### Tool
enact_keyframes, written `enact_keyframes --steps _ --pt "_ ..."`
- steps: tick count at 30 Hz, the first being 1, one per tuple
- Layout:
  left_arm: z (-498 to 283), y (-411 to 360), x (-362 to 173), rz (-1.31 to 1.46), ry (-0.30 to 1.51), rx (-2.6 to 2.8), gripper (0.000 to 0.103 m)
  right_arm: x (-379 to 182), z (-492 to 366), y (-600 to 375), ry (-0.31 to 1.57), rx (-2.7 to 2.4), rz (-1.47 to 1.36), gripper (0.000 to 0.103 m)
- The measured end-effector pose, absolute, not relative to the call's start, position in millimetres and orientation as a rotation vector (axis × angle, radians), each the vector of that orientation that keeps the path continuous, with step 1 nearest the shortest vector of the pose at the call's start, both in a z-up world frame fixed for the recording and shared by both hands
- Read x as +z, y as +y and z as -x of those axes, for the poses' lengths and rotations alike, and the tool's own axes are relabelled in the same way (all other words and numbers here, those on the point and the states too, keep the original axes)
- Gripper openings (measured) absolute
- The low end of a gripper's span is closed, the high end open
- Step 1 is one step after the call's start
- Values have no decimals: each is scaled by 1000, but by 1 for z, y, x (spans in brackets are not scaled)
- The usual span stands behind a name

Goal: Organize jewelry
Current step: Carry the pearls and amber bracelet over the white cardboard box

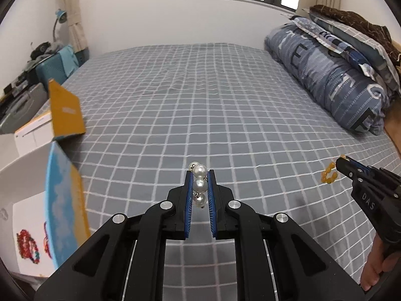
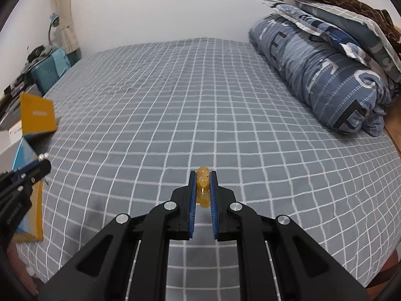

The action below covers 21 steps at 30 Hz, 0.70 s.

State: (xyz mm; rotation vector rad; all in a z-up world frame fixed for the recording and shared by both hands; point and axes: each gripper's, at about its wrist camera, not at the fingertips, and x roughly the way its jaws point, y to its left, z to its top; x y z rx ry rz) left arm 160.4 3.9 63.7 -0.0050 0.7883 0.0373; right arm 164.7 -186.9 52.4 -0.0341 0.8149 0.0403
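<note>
My left gripper (image 1: 199, 175) is shut on a white pearl bracelet (image 1: 199, 185), held above the checked bed sheet (image 1: 200, 105). My right gripper (image 2: 203, 175) is shut on an amber bead bracelet (image 2: 203, 188), also above the sheet. In the left wrist view the right gripper (image 1: 344, 161) shows at the right edge with the amber bracelet (image 1: 328, 174) dangling from its tip. In the right wrist view the left gripper (image 2: 42, 161) appears at the left edge with pearls at its tip. At lower left, an open white box (image 1: 27, 165) with a blue and yellow flap (image 1: 62, 200) holds red bead jewelry (image 1: 26, 247).
A rolled blue quilt (image 1: 333, 80) and stacked pillows (image 1: 356, 27) lie along the bed's right side. A yellow box flap (image 1: 65, 110) stands at the left bed edge, with a teal case (image 1: 54, 67) and clutter behind it. A hand (image 1: 376, 268) grips the right tool.
</note>
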Motion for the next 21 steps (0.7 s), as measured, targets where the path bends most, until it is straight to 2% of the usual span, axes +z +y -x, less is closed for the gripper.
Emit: enact_keyframes --steps 5,21 --pt "-146 26 57 14 820 41 11 45 -155 -154 833 73 60 9" --pt "-70 173 119 66 727 219 11 99 -123 23 776 303 102 9"
